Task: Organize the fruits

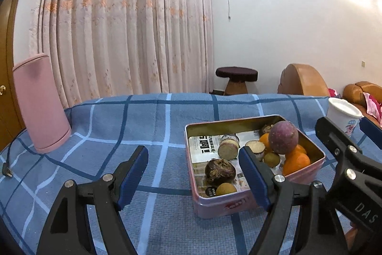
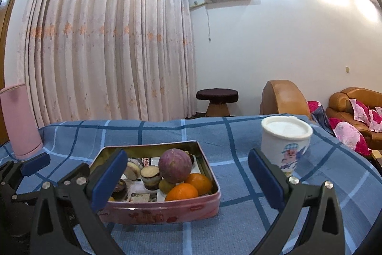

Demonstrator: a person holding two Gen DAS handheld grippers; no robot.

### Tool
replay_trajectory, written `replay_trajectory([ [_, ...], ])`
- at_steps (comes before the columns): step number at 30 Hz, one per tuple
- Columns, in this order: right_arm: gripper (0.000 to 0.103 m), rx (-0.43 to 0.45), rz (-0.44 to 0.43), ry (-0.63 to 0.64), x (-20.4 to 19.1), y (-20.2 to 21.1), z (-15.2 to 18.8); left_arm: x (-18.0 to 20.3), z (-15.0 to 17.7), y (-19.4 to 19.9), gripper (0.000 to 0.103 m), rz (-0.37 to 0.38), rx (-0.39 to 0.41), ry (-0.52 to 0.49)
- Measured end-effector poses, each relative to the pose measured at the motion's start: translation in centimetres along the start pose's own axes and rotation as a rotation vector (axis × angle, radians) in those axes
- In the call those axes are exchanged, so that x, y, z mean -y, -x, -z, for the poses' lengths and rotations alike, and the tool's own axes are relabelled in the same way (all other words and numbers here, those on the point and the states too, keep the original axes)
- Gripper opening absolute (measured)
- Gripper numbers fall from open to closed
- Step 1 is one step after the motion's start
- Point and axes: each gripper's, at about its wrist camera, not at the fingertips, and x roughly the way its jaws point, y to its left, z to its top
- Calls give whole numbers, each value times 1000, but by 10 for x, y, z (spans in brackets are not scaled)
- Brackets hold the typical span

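A pink tin box (image 1: 210, 203) (image 2: 167, 213) sits on the blue checked cloth and holds several fruits. A large purple fruit (image 1: 283, 137) (image 2: 175, 165) rests on top of oranges (image 1: 296, 163) (image 2: 182, 191); cut pieces and a dark round fruit (image 1: 220, 171) lie beside them. My left gripper (image 1: 193, 175) stands open in front of the box's left corner, nothing between its fingers. My right gripper (image 2: 187, 177) is open too, its left finger (image 2: 108, 177) in front of the box's near left part, its right finger below the white cup. Neither touches a fruit.
A white cup (image 2: 285, 141) (image 1: 343, 115) with a cartoon print stands right of the box. A pink cylinder (image 1: 39, 103) with a cable stands at the table's far left. Beyond the table are curtains, a stool (image 2: 217, 99) and brown sofas.
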Motion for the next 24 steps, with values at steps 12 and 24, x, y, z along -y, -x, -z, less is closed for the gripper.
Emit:
replay_trajectory([
  [12, 103, 54, 16, -61, 12, 18, 1, -1, 3, 11, 80, -29, 42, 2],
  [24, 103, 66, 22, -57, 12, 22, 1, 1, 4, 12, 81, -34, 47, -6],
])
